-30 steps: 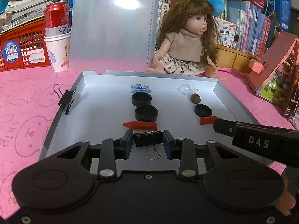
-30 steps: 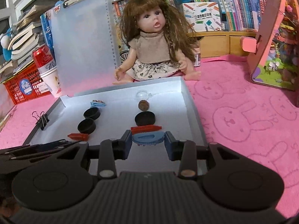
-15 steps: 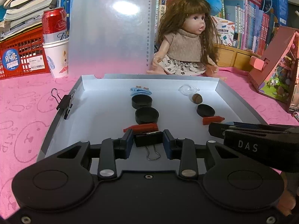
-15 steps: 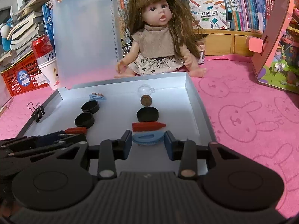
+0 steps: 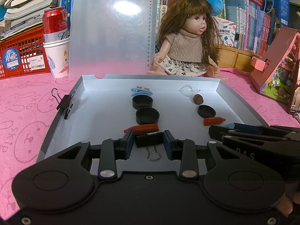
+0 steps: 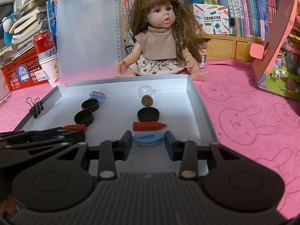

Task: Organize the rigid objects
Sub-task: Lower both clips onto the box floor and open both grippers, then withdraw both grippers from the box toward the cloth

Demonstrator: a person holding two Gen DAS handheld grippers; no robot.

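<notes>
Two grippers are working low over our shallow grey cardboard tray (image 5: pixel 241 101) on the pink desk (image 5: pixel 22 101). With the left gripper (image 5: pixel 148 142) we are clamping a black metal binder clip (image 5: pixel 149 140), its wire loop hanging toward us, just in front of a red plastic crayon-shaped piece (image 5: pixel 144 127). Our right gripper (image 6: pixel 148 142) has just been opening; a blue plastic hair clip (image 6: pixel 148 138) is lying between its pads, a slight gap showing on the right.
</notes>
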